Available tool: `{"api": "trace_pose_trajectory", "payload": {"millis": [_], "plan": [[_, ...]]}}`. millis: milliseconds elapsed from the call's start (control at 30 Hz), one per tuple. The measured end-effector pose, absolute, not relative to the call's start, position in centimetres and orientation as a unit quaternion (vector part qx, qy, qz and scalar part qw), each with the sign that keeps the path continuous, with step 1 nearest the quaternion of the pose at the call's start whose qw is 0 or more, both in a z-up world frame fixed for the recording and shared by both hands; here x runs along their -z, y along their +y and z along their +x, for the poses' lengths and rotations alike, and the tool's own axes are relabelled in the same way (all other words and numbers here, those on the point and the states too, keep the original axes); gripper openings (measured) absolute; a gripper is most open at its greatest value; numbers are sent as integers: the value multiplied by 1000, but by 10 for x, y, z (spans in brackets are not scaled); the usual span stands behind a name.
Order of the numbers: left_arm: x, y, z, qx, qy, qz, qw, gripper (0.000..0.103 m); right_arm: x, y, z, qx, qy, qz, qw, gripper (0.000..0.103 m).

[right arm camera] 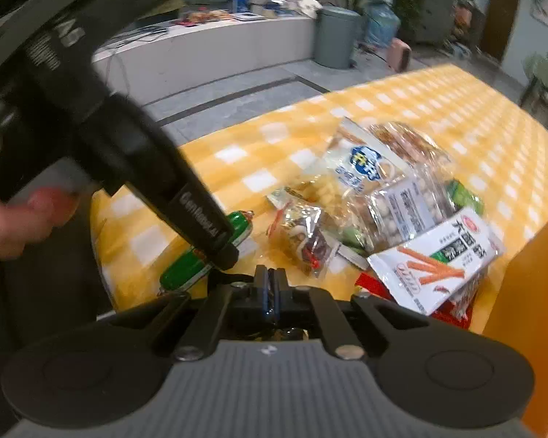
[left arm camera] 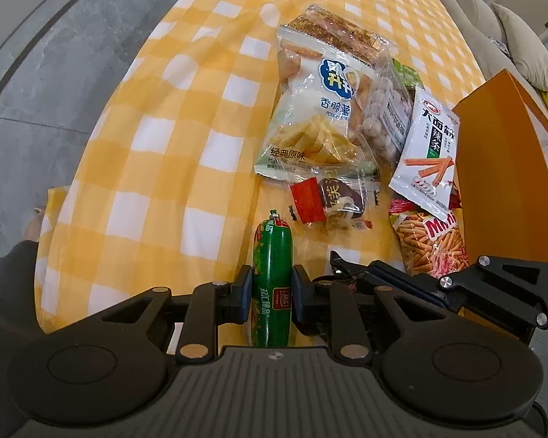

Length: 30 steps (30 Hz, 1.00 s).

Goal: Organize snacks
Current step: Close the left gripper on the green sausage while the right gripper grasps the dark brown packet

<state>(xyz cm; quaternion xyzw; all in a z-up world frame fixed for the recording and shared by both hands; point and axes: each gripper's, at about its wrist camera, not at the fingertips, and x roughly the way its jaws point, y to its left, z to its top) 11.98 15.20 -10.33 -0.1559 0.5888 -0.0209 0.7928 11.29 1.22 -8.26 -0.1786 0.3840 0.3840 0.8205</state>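
Green sausage (left arm camera: 272,273) clamped mid-body in left gripper (left arm camera: 272,292); firm, slick casing, likely to slip. Right gripper (right arm camera: 271,292) fully closed, apparently empty.

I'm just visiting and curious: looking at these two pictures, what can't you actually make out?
- Orange box: its inside is hidden by its own wall and cut off at the edge in both views.
- Right gripper: its fingers are shut, but its body hides whether they pinch anything.
- Green sausage: its near end is hidden behind the left gripper in the left wrist view.
- Back counter items: blurred and too small in the right wrist view.
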Motion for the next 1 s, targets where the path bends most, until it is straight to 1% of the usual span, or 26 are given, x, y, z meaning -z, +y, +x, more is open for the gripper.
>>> {"api": "trace_pose_trajectory", "payload": {"millis": [67, 133, 167, 200, 267, 333, 367, 467, 500, 533, 567, 600, 700, 800, 1000], "plan": [[103, 153, 120, 21, 589, -158, 792, 25, 79, 10, 108, -391, 380, -185, 817, 3], [103, 154, 120, 22, 588, -163, 792, 25, 77, 8, 114, -389, 387, -187, 815, 23], [102, 155, 120, 23, 588, -165, 791, 25, 75, 6, 117, -383, 393, -187, 815, 61], [102, 156, 120, 24, 588, -168, 791, 25, 73, 5, 121, -388, 404, -177, 809, 80], [102, 157, 120, 24, 588, -172, 790, 25, 67, 0, 121, -413, 401, -154, 803, 78], [102, 158, 121, 24, 589, -174, 789, 25, 65, 2, 118, -435, 401, -145, 793, 82], [102, 158, 121, 24, 589, -174, 789, 25, 67, 6, 117, -441, 405, -153, 786, 86], [103, 157, 121, 25, 590, -173, 788, 25, 91, 25, 114, -428, 422, -219, 768, 85], [103, 157, 121, 25, 590, -172, 788, 25, 102, 30, 115, -422, 429, -238, 763, 79], [103, 157, 121, 25, 590, -171, 788, 25, 111, 31, 118, -424, 433, -234, 760, 80], [103, 157, 121, 24, 591, -171, 788, 25, 113, 26, 123, -432, 433, -196, 766, 73], [103, 157, 121, 23, 591, -172, 787, 25, 113, 23, 125, -430, 425, -183, 775, 57], [104, 158, 123, 21, 593, -176, 786, 25, 110, 21, 125, -421, 419, -193, 781, 47], [103, 158, 123, 22, 591, -178, 787, 25, 109, 23, 115, -427, 405, -214, 780, 46], [100, 159, 119, 22, 586, -175, 791, 25, 103, 16, 121, -394, 407, -176, 805, 44]]}}
